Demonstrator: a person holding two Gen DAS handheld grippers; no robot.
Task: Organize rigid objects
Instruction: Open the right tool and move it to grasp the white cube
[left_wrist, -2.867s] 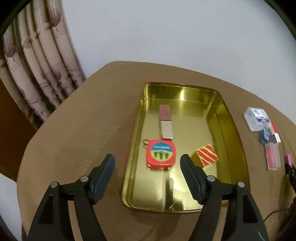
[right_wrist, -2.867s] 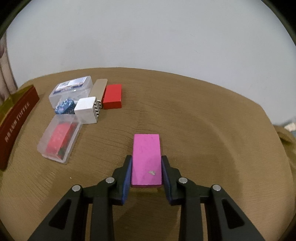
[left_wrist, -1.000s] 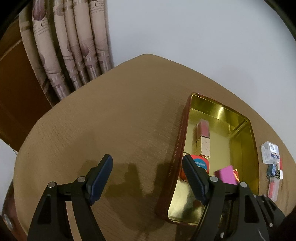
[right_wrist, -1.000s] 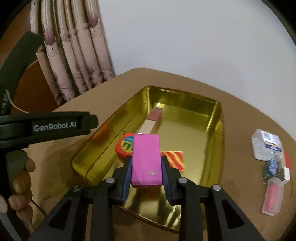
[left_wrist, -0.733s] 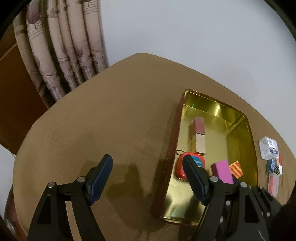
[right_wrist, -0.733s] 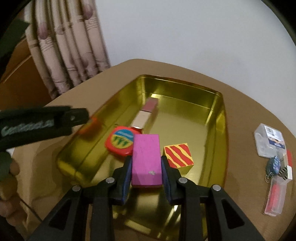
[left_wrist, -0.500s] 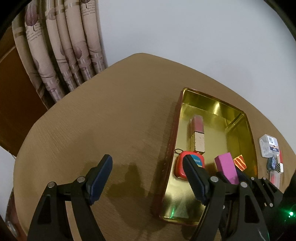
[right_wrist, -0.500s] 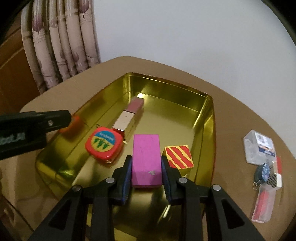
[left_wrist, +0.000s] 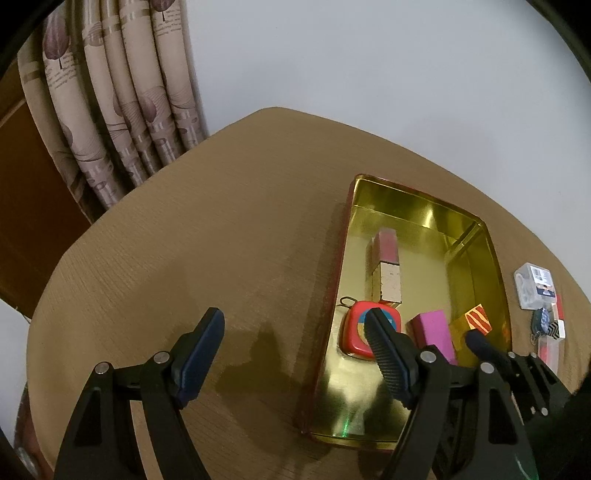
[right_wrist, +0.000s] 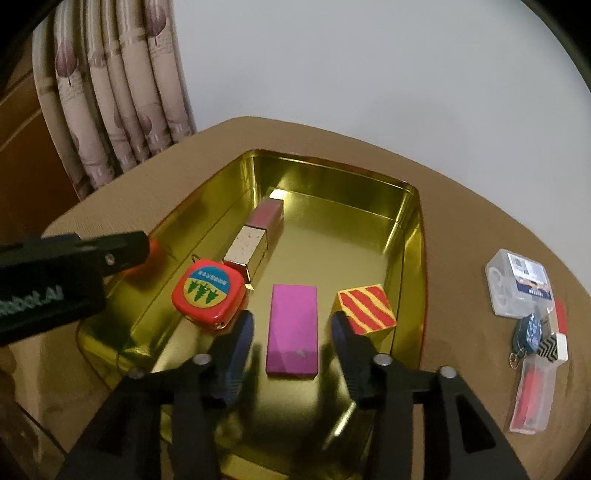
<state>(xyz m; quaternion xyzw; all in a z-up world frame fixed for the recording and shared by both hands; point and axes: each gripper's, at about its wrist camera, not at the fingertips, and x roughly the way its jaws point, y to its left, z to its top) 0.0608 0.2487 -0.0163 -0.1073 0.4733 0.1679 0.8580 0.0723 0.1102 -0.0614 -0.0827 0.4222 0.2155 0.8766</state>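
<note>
The right gripper (right_wrist: 291, 332), jaws opening around the flat pink rectangular block (right_wrist: 293, 329) lying in the gold metal tin (right_wrist: 410, 236), should lift straight up, while the left gripper (left_wrist: 295, 343) hangs wide and empty.

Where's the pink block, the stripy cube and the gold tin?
pink block (right_wrist: 293, 326), right wrist view, middle of its top face
stripy cube (right_wrist: 365, 308), right wrist view, its striped top
gold tin (right_wrist: 412, 236), right wrist view, its right wall

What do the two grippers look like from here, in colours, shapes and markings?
Both are alike: black, angular plastic linkage arms with silver rivets at the pivots. The right gripper has dark blue ribbed pads on its jaws, and so does the left gripper. The left gripper's body carries white lettering, partly cut off. No cables or sleeves show.
</note>
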